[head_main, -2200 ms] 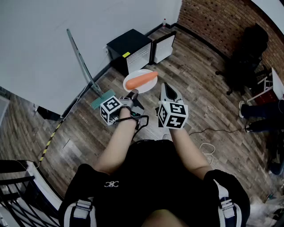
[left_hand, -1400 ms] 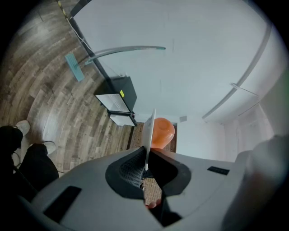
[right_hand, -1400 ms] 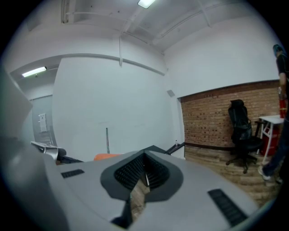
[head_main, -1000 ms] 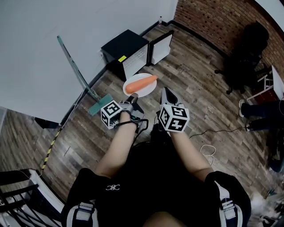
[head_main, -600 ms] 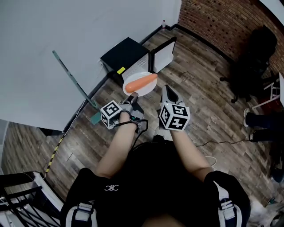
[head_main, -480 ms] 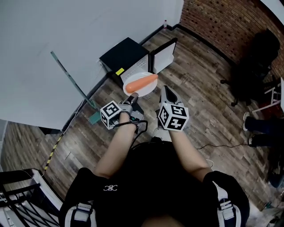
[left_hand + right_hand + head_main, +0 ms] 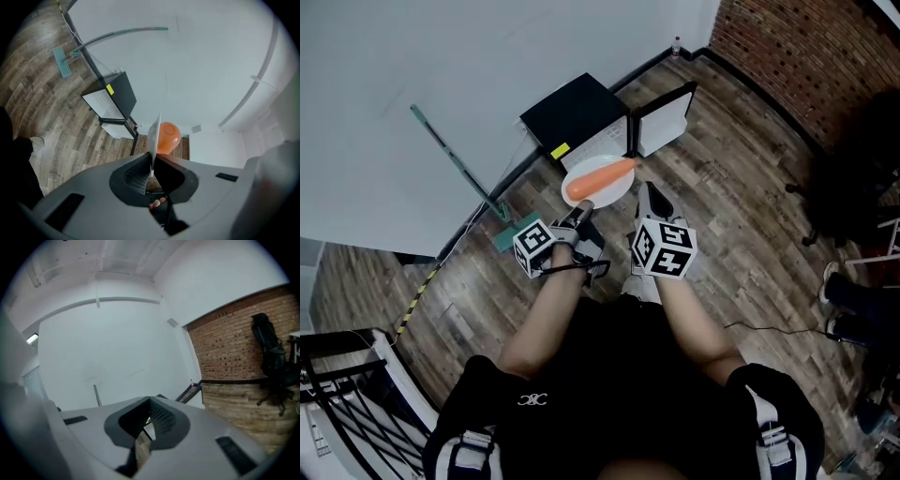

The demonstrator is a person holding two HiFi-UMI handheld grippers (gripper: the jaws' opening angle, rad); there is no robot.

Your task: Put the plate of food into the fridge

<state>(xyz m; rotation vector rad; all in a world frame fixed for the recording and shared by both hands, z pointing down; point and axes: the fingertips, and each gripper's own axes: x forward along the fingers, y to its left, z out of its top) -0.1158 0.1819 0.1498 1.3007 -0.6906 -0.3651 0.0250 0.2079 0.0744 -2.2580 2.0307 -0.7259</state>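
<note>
The left gripper (image 7: 584,204) is clamped on the near rim of the one plate (image 7: 614,189), which is held in the air with one carrot (image 7: 600,176) on it. The right gripper (image 7: 652,192) is closed on nothing. Beyond, the plate hides part of the open front of the black fridge (image 7: 577,112), whose door (image 7: 666,120) stands open; its yellow sticker (image 7: 560,150) is too small to read
</note>
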